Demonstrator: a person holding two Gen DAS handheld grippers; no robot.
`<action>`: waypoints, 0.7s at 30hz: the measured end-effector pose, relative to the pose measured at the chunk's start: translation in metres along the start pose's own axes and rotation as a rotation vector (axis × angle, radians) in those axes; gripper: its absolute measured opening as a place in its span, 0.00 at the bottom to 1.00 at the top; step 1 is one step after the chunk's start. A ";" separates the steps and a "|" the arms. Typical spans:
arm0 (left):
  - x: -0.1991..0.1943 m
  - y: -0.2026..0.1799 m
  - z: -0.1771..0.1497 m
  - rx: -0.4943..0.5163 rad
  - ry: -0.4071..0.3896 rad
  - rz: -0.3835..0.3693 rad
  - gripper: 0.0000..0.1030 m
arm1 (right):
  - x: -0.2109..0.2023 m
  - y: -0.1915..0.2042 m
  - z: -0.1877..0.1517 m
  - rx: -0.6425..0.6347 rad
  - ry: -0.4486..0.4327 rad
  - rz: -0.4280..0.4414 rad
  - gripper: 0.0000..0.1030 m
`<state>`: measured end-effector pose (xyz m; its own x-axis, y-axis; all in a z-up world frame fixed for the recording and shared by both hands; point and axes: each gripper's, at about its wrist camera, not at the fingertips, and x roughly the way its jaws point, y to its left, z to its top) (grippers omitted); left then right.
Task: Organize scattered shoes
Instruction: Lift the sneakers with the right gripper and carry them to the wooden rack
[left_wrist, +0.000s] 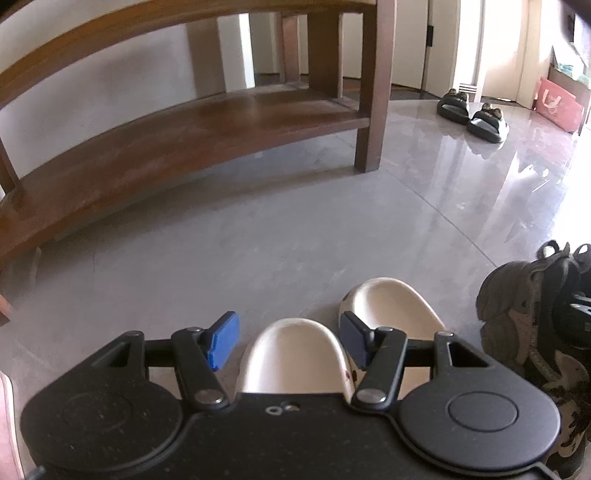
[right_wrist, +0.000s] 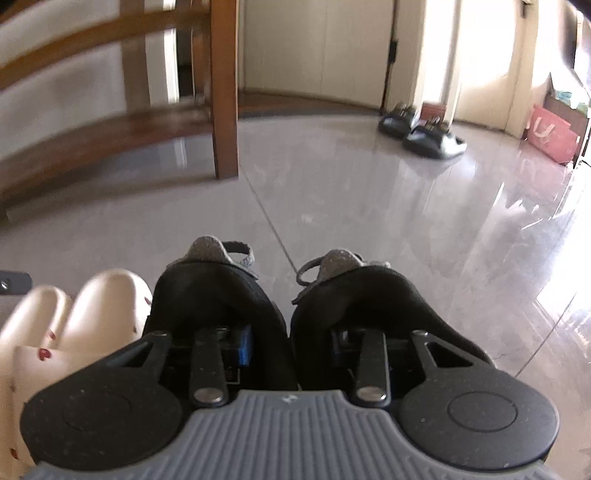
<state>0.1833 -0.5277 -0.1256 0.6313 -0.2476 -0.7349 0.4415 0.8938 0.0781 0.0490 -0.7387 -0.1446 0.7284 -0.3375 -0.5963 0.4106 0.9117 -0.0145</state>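
My left gripper (left_wrist: 288, 341) is open, its blue pads (left_wrist: 221, 339) standing either side of the toe of a cream slipper (left_wrist: 295, 354); the left pad clears it. A second cream slipper (left_wrist: 391, 302) lies just right of the right pad. The pair also shows in the right wrist view as cream slippers (right_wrist: 74, 306). My right gripper (right_wrist: 291, 343) has one finger inside each of two black sneakers (right_wrist: 218, 291), pinching their inner walls together. One sneaker (left_wrist: 532, 314) appears at the right edge of the left wrist view. A wooden shoe rack (left_wrist: 184, 125) stands ahead.
A pair of black slides (left_wrist: 469, 110) (right_wrist: 421, 133) sits far off on the glossy grey floor near a doorway. A pink bag (left_wrist: 557, 107) (right_wrist: 550, 136) leans at the far right. The rack's leg (right_wrist: 225, 110) stands ahead on the left.
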 end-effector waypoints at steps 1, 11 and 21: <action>-0.002 -0.001 0.000 0.003 -0.007 -0.003 0.58 | -0.008 -0.001 -0.001 0.018 -0.031 0.000 0.39; -0.024 0.001 0.006 -0.013 -0.071 -0.039 0.58 | -0.070 0.005 0.013 0.107 -0.280 -0.014 0.37; -0.047 0.037 0.039 -0.065 -0.172 -0.075 0.58 | -0.117 0.047 0.086 0.082 -0.463 0.015 0.36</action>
<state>0.1948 -0.4979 -0.0625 0.7001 -0.3699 -0.6107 0.4533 0.8911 -0.0201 0.0306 -0.6761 -0.0065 0.8949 -0.4105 -0.1753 0.4267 0.9020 0.0662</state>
